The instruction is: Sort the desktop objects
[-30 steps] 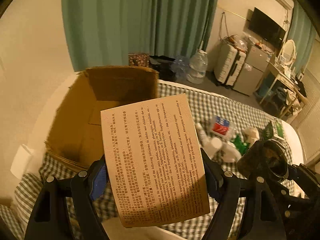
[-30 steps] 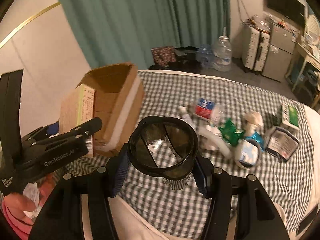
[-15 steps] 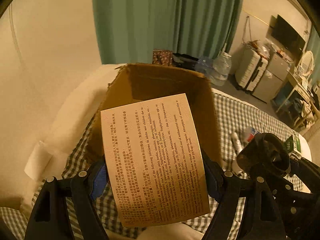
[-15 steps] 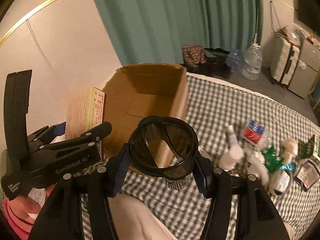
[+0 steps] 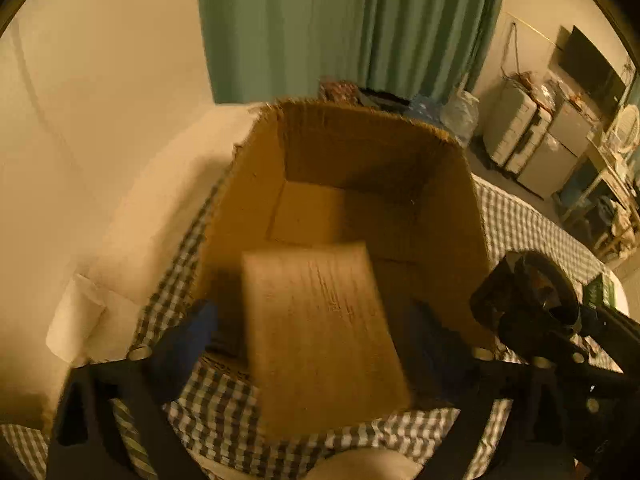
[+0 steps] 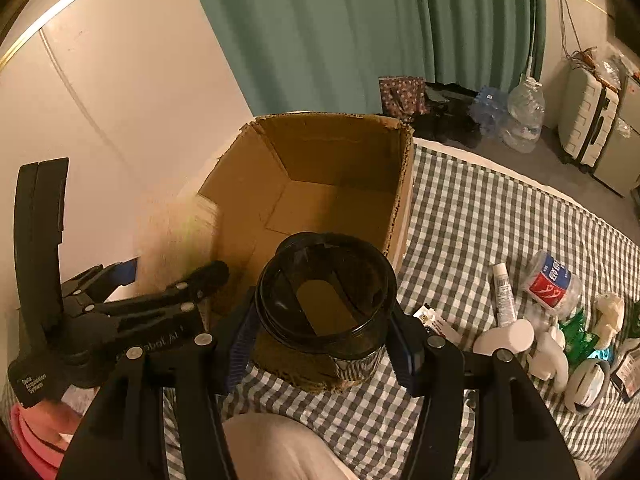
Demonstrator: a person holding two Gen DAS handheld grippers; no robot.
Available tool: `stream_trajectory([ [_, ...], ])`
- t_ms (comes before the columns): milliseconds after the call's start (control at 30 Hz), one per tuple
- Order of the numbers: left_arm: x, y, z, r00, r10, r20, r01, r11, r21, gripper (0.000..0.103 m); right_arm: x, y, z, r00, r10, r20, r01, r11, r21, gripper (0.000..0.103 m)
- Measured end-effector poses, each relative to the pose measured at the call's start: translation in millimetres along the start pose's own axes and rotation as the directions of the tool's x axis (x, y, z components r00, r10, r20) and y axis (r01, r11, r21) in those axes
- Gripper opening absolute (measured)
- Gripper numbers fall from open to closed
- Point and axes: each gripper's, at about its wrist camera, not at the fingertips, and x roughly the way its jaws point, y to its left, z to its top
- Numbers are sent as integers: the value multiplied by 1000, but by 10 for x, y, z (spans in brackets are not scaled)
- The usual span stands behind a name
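The left gripper (image 5: 316, 332) is standing open, and the printed medicine box (image 5: 320, 332) is blurring between its jaws, above the cardboard carton (image 5: 360, 168). The right gripper (image 6: 320, 320) is clamping a dark plastic jar (image 6: 324, 292) just before the carton; I think it should be released low over the opening. The box's print is unreadable.

Teal curtains (image 6: 360, 28) are hanging in long folds against a cream wall (image 6: 132, 92), which is carrying a thin gold trim line. Warm, dim light is tinting everything amber. A pale suitcase (image 6: 588, 116) is standing on the grey floor (image 6: 516, 164) (beside a large clear water jug (image 6: 524, 120)), and a dark television (image 5: 588, 68) is hanging above a cluttered desk.
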Motion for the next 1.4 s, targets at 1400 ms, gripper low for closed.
stream_trajectory([
  [1400,-589,-556,-236,998,-18,63,16,999,43,103,-787,-579,-207,988,-96,123,75,983,167,73],
])
